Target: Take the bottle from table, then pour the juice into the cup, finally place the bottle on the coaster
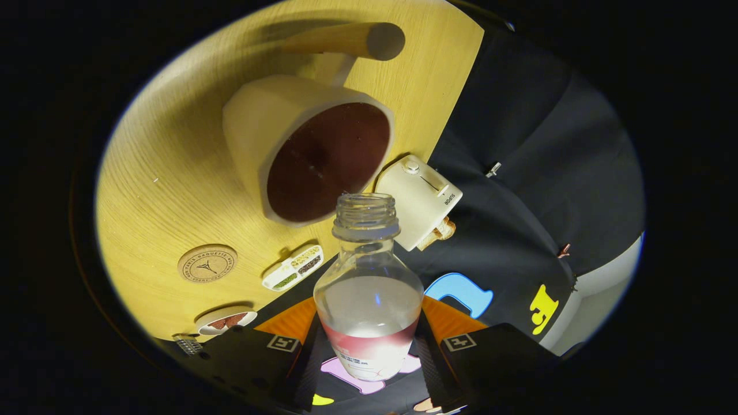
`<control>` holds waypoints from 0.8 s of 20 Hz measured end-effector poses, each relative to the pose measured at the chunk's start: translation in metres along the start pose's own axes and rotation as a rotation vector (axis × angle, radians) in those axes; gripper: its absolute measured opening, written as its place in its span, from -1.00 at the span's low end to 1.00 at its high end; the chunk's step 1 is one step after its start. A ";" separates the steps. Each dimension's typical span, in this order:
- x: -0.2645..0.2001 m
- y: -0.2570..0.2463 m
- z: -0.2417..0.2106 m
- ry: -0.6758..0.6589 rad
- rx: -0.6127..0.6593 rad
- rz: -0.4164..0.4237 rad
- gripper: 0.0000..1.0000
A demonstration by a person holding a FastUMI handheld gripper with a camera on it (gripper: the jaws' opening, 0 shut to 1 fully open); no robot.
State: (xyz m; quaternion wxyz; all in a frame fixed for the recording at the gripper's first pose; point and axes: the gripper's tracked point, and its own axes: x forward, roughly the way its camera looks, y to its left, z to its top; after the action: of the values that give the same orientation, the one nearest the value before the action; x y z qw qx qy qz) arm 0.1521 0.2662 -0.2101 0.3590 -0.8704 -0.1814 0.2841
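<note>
Jaws closed on the bottle (369, 288), one finger pressing each side of its lower body; the gripper (369, 351) carries it tilted, open neck leading, cap off. Pale liquid sits in the lower half, none at the mouth yet. Just beyond the neck is the cup (305, 150), a cream mug with a dark inside and a long handle reaching away; whether it holds juice already I cannot tell. Step in hand looks like the pour: bring the mouth over the cup's near rim before tipping further, tilt slowly, keep the grip low and firm so the bottle does not twist. The table (155, 173) edge runs close by the cup, with a small cream toaster (421, 199) at it. Coaster (207, 263) lies well clear on open wood, near a seasoning tray (293, 267) and a small dish (226, 320): room enough to set down.
</note>
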 end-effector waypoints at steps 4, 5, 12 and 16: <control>-0.002 -0.005 -0.005 0.004 -0.001 -0.011 0.50; -0.002 -0.006 -0.007 0.005 -0.004 -0.015 0.50; -0.006 -0.012 -0.014 0.008 -0.008 -0.034 0.50; -0.008 -0.013 -0.012 0.007 -0.008 -0.036 0.49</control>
State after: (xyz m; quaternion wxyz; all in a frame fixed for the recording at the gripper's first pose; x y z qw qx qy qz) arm 0.1519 0.2647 -0.1904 0.3614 -0.8693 -0.1970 0.2735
